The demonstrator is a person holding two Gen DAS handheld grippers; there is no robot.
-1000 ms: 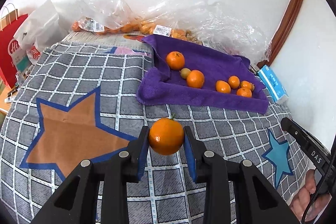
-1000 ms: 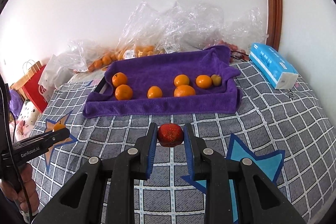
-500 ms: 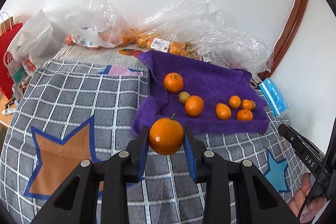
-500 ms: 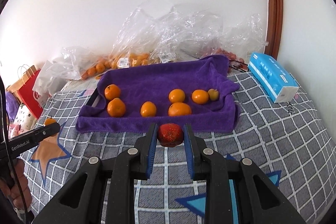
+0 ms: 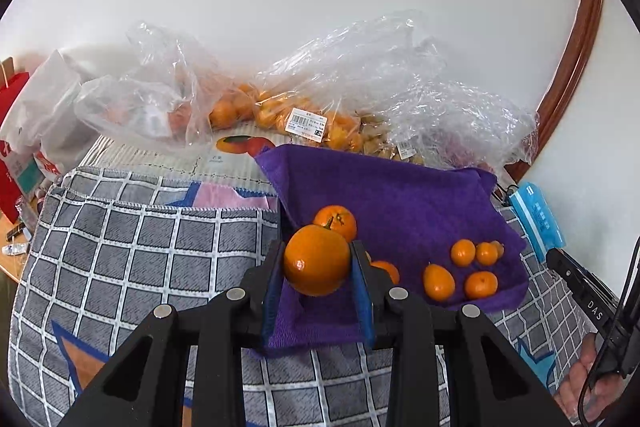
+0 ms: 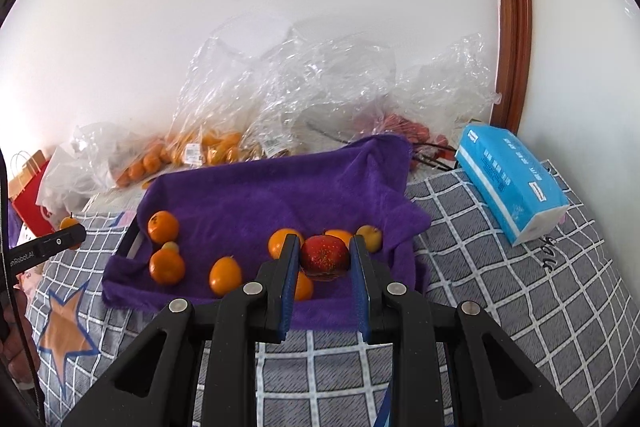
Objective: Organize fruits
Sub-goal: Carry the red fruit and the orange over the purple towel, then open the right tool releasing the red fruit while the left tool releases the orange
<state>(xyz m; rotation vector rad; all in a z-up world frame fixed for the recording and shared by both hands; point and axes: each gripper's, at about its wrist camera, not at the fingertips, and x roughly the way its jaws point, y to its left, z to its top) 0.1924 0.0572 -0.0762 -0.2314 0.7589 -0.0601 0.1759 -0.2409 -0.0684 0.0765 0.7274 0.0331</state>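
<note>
Both grip fruit — the left gripper [image 5: 317,265] clamps an orange [image 5: 317,259], the right gripper [image 6: 325,259] a red fruit [image 6: 324,257] — above the purple towel's [image 6: 280,195] near edge, where loose oranges [image 6: 167,266] lie on the checked blanket [image 6: 500,291].

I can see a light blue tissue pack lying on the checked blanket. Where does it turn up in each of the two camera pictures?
Left wrist view: the light blue tissue pack sits at the far right edge, just right of the purple towel.
Right wrist view: the tissue pack lies upper right, on the grey checked blanket, right of the towel.
Shared landmark: the purple towel with small orange fruits on it.
</note>
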